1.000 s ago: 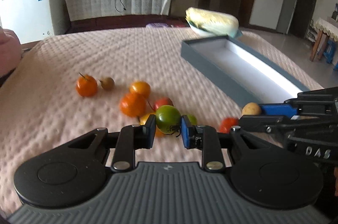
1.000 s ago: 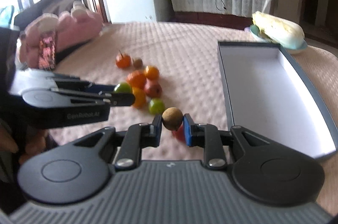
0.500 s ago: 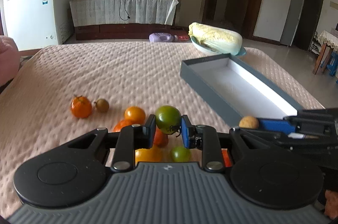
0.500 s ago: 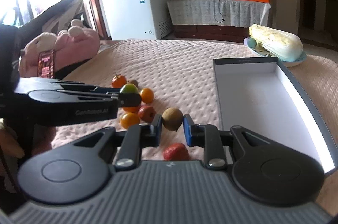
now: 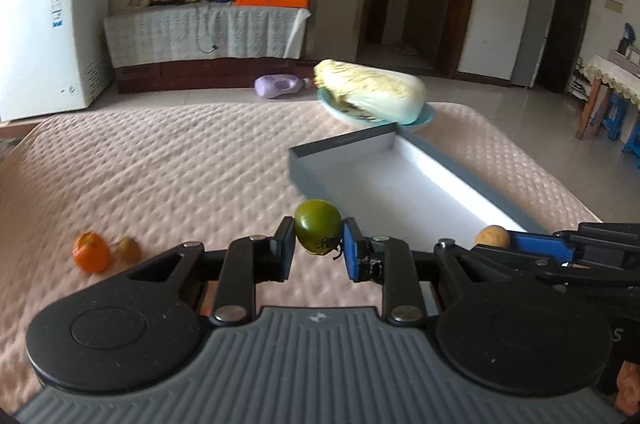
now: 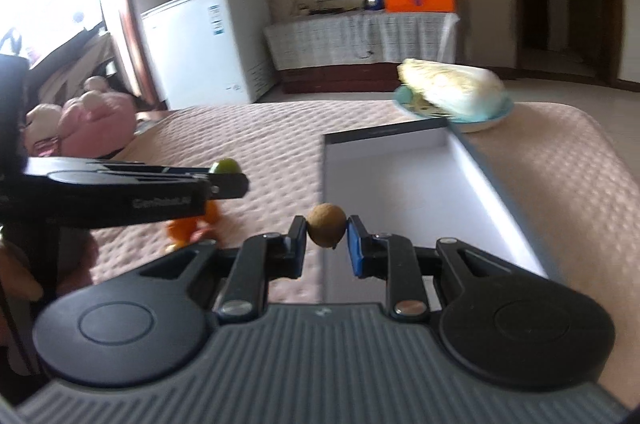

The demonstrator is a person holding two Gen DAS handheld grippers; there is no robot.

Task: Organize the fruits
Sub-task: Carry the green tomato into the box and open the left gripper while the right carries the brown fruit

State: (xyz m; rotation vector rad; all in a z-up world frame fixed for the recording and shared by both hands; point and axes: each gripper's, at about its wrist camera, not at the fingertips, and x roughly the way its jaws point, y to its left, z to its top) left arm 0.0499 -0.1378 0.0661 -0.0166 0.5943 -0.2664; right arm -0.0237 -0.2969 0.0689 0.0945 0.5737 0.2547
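Both claws have come up and forward from the fruit pile toward the long grey cardboard box with a white inside (image 5: 400, 183), and most of the loose fruits have dropped out of the left view. The left claw (image 5: 319, 250) pinches a round green tomato (image 5: 317, 226) between its blue pads; the dark stem end of the tomato points down and a little to the right, and the fruit has almost no long axis. It hangs in the air just before the near left corner of the box. The right claw (image 6: 327, 240) pinches a small round brown fruit (image 6: 326, 230), its little tip pointing down, in front of the near left edge of the box (image 6: 400, 183).

The long axis of the box runs away from the claws toward the far right, and its inside is bare. Behind its far end a pale Chinese cabbage (image 5: 370, 91) lies on a light blue plate (image 5: 424, 117). On the pink quilted bed cover (image 5: 160, 163) an orange tomato (image 5: 91, 252) and a small brown fruit (image 5: 128, 250) lie touching, well to the left. In the right view some orange fruits (image 6: 192, 228) are partly hidden under the left claw. A pink plush toy (image 6: 92, 115) sits at the left edge of the bed.
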